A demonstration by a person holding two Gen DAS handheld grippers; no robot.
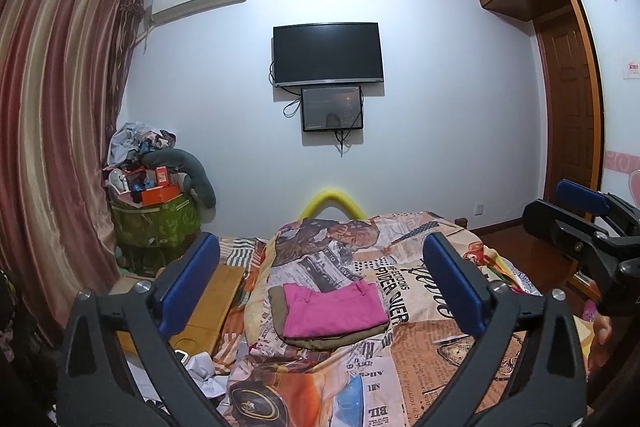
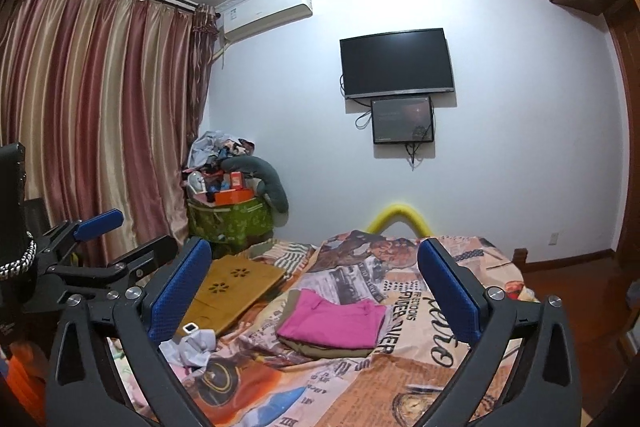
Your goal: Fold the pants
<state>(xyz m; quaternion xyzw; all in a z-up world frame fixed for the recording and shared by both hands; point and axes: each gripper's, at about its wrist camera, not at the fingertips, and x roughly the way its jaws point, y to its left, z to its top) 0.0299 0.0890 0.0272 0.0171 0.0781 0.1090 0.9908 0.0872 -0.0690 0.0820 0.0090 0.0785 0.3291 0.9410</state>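
Note:
Pink pants (image 1: 334, 309) lie folded in a flat stack on top of a folded olive-brown garment (image 1: 316, 341) on the bed's printed quilt (image 1: 432, 359). The stack also shows in the right wrist view (image 2: 334, 323). My left gripper (image 1: 320, 283) is open and empty, held above the bed in front of the stack. My right gripper (image 2: 314, 293) is open and empty, also held above the bed. The right gripper shows at the right edge of the left wrist view (image 1: 580, 215). The left gripper shows at the left edge of the right wrist view (image 2: 96, 239).
A wooden lap tray (image 2: 228, 291) lies on the bed left of the stack, with crumpled white paper (image 2: 192, 347) near it. A yellow foam arch (image 1: 332, 205) stands at the bed's far end. A green bin (image 1: 156, 223) piled with clutter stands by the curtain (image 1: 52, 131). Two screens hang on the wall.

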